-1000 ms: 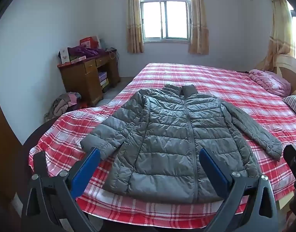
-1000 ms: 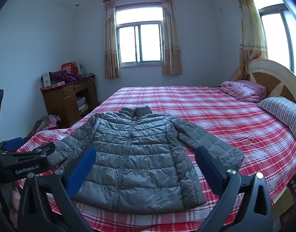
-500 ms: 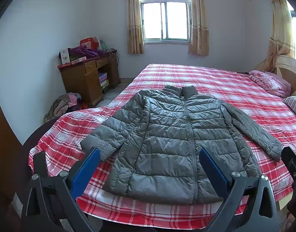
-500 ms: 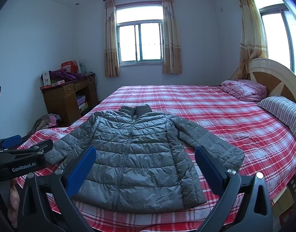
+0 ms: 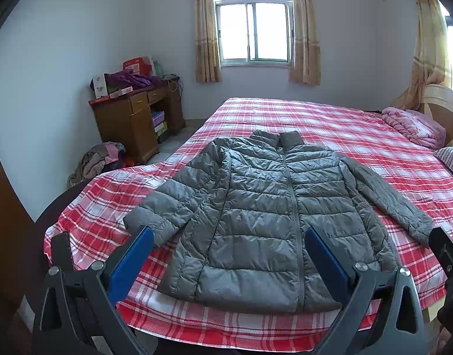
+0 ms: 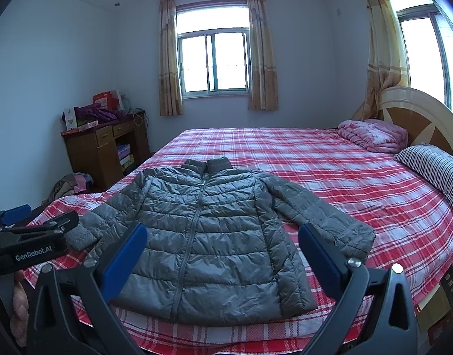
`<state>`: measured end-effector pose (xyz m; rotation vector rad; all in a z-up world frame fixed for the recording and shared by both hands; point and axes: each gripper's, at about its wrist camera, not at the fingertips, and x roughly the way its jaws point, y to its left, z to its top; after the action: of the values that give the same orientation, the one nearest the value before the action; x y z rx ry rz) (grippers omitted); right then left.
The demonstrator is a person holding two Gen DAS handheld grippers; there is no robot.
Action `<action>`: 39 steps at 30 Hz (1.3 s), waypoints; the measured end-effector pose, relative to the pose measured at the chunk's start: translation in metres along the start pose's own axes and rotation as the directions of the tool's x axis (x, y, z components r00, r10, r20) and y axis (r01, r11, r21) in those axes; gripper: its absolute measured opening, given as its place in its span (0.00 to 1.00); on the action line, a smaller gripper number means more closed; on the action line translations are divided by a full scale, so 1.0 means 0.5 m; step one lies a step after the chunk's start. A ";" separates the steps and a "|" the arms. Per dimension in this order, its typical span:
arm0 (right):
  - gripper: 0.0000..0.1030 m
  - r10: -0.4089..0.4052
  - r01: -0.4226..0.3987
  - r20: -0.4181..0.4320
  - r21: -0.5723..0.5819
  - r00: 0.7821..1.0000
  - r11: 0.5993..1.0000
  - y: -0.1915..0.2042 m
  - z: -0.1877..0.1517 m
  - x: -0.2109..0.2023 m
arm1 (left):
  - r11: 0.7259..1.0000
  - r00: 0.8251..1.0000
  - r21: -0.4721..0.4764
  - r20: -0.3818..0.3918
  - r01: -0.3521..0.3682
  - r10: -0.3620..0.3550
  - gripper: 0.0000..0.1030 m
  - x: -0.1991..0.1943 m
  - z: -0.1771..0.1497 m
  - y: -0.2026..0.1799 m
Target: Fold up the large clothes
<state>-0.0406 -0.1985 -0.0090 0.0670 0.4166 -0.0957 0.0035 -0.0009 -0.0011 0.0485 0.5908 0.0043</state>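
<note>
Nearest the cameras, the left tool [image 5: 228, 256] and the right tool [image 6: 222, 251] hung above the foot of the bed, each with its blue-padded fingers [image 5: 131, 261] spread wide apart and gripping nothing. Just beyond them the grey quilted puffer jacket [image 5: 268, 216] lay flat, zipped, front up, on the red-and-white checked bedsheet [image 5: 330, 124], sleeves angled outward. Farther off, a folded pink quilt [image 6: 374, 134] and a striped pillow [image 6: 433, 168] sat by the headboard.
</note>
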 end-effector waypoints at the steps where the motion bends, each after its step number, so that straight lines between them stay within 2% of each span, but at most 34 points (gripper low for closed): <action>1: 1.00 0.000 0.000 -0.002 0.000 1.000 1.000 -0.001 0.000 0.001 | 1.000 1.000 -0.001 -0.001 0.000 0.000 0.99 0.001 0.000 0.001; 39: 1.00 0.011 -0.011 -0.026 0.004 1.000 1.000 0.002 -0.007 0.012 | 1.000 1.000 -0.003 -0.006 0.000 0.000 0.99 0.009 -0.001 0.008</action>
<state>-0.0365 -0.1977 -0.0145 0.0742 0.4420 -0.0844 0.0068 0.0032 -0.0037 0.0459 0.5967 0.0055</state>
